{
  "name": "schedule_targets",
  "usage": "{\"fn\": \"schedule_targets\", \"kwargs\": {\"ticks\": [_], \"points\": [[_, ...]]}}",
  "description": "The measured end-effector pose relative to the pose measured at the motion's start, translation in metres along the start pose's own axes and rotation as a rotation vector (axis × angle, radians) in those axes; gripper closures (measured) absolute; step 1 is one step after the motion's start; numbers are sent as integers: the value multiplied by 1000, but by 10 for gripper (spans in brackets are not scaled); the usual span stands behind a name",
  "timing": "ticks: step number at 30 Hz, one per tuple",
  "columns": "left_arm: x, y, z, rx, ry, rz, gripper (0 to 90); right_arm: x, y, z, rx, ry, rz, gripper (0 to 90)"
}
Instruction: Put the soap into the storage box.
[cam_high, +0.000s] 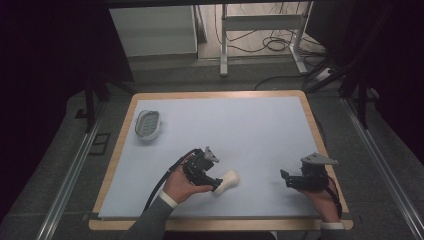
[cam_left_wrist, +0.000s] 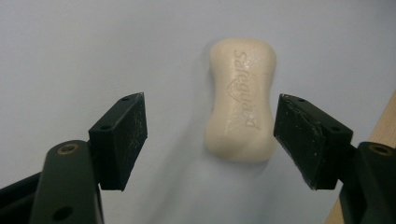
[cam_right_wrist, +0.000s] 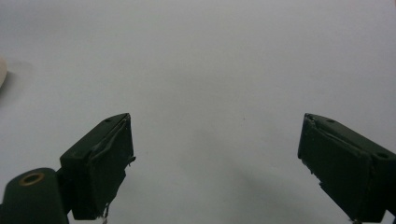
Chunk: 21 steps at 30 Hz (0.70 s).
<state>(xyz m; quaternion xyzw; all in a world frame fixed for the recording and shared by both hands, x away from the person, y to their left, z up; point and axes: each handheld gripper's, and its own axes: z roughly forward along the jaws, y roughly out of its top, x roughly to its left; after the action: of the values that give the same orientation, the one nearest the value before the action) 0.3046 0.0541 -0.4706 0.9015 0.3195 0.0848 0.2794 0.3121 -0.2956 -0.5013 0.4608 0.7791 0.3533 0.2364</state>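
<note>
Left gripper view: soap bar (cam_left_wrist: 240, 100) looks hard, slick, waisted; left gripper (cam_left_wrist: 210, 135) jaws released astride it; pinch the waist.

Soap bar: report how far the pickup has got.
Done: left gripper has its open jaws on either side of the soap bar, not clamped. In hand: closing on it. Left: lifting it, probably toward the soap dish. Right gripper sits open over bare table.
</note>
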Motion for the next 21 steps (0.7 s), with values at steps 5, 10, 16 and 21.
{"fn": "schedule_targets", "kwargs": {"ticks": [5, 10, 16, 21], "points": [[-3, 5, 9, 33, -13, 17, 261, 0, 0, 0, 0, -1, 1, 102], [-5, 9, 19, 73, -30, 32, 264, -1, 0, 0, -2, 0, 3, 102], [-7, 13, 30, 105, -55, 37, 274, -1, 0, -1, -7, 7, 6, 102], [-5, 16, 35, 123, -68, 34, 292, 0, 0, -1, -12, 12, 2, 102]]}}
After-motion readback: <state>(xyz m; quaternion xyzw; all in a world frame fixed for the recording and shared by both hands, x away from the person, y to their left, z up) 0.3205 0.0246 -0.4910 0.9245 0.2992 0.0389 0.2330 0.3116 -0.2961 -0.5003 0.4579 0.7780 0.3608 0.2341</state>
